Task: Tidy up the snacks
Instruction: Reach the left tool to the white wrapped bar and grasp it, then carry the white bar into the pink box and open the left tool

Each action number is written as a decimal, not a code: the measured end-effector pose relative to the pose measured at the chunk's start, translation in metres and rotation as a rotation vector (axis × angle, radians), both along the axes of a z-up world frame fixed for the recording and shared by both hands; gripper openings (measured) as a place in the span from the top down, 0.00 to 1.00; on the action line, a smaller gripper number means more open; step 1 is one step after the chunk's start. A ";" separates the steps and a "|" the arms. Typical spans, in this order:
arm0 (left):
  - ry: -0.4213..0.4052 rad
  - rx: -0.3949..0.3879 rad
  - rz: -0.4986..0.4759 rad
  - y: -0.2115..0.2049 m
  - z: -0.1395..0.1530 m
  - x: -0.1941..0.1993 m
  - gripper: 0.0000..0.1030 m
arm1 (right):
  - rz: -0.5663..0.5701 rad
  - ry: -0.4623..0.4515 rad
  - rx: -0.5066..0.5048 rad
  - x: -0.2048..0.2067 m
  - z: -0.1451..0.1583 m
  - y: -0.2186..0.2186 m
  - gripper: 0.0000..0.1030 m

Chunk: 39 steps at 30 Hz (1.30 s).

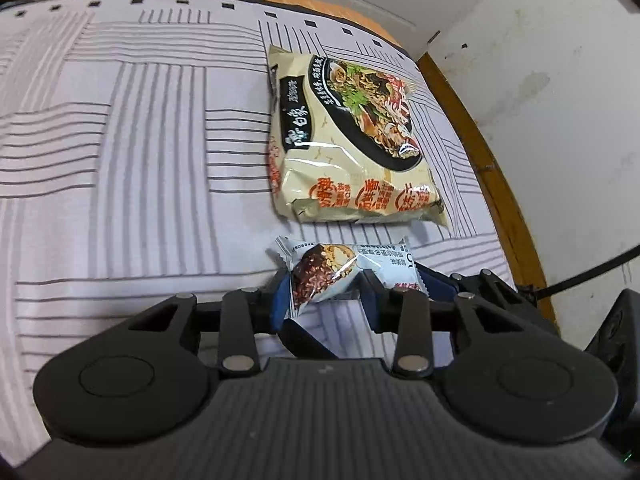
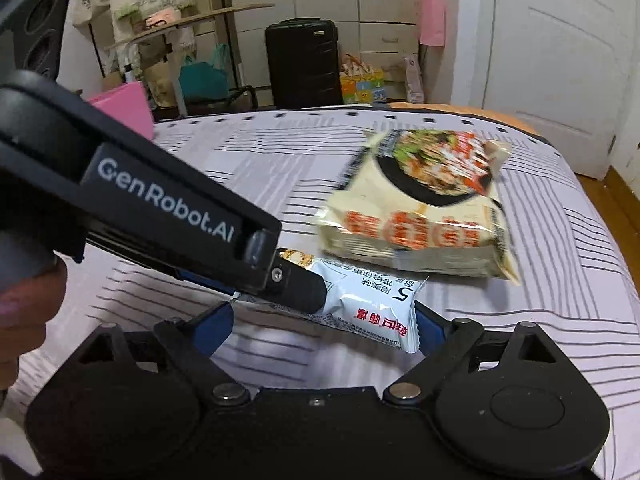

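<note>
Crinkly foil on the small snack bar (image 1: 334, 270), lower centre of frame: light, slippery, crushable. Gripped at its middle by left gripper (image 1: 326, 300); right gripper (image 2: 324, 326) spread wide around its sealed end. Best pinched across the padded body. Just beyond, noodle packet (image 1: 348, 136) on striped bedcover (image 1: 140, 140).

My claws are black with blue finger pads (image 1: 280, 304). Bedsheet (image 1: 140, 160): pale lilac-white with grey stripe blocks. Noodle packet (image 1: 352, 136): cream, black bowl print, orange-red round seals. Small snack wrapper (image 1: 340, 272): light blue-white, brown snack picture, red characters.
</note>
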State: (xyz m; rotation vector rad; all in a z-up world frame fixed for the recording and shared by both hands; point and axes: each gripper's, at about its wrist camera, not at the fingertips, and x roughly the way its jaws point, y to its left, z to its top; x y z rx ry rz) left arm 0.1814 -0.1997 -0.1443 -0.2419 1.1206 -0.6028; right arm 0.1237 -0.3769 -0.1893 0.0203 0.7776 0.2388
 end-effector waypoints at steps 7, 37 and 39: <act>0.010 0.046 0.005 0.044 0.035 -0.024 0.62 | 0.056 0.053 0.008 -0.012 0.037 0.047 0.07; -0.131 0.093 0.325 0.287 0.141 -0.068 0.62 | 0.483 -0.213 0.004 -0.004 0.153 0.262 0.08; -0.144 0.094 0.357 0.304 0.144 -0.061 0.62 | 0.508 -0.217 0.027 0.010 0.154 0.276 0.08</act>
